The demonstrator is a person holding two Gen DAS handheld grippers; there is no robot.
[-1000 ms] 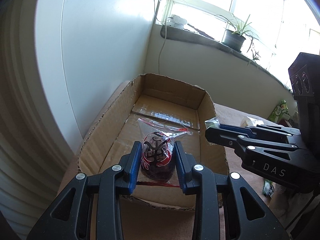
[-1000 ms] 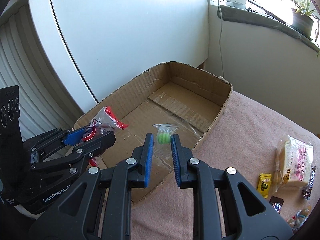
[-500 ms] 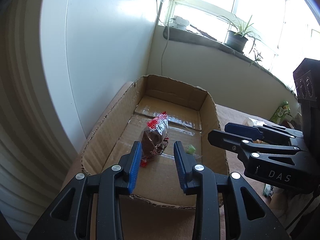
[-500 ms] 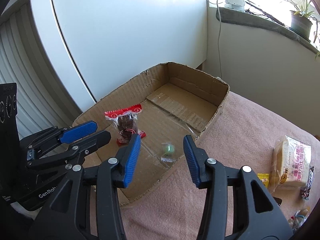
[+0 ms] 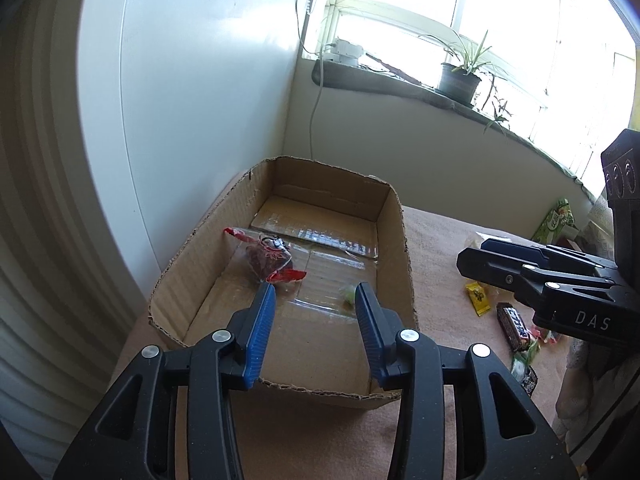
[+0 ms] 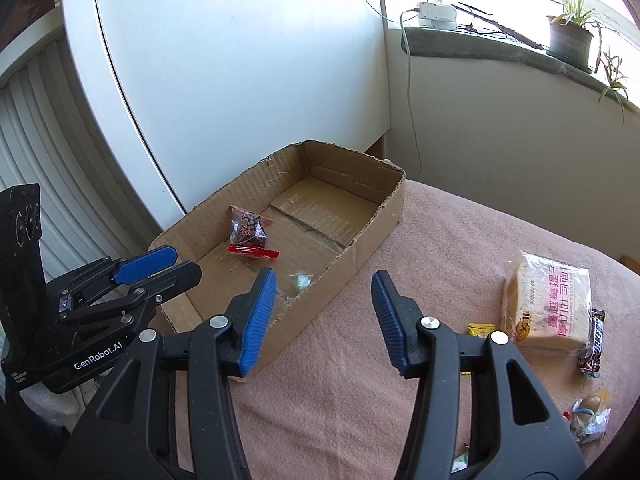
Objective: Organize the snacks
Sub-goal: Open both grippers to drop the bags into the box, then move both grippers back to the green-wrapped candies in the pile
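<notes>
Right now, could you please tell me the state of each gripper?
Left gripper: jaws opening, holding nothing.
Right gripper: jaws opening, holding nothing.

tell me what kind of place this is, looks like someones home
Probably a home, likely a sunny room or enclosed balcony: a potted plant stands on the window ledge, and packaged snacks lie on a pink cloth-covered surface beside a cardboard box.

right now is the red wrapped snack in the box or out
In. The red wrapped snack lies on the floor of the cardboard box, with neither gripper touching it.
</notes>
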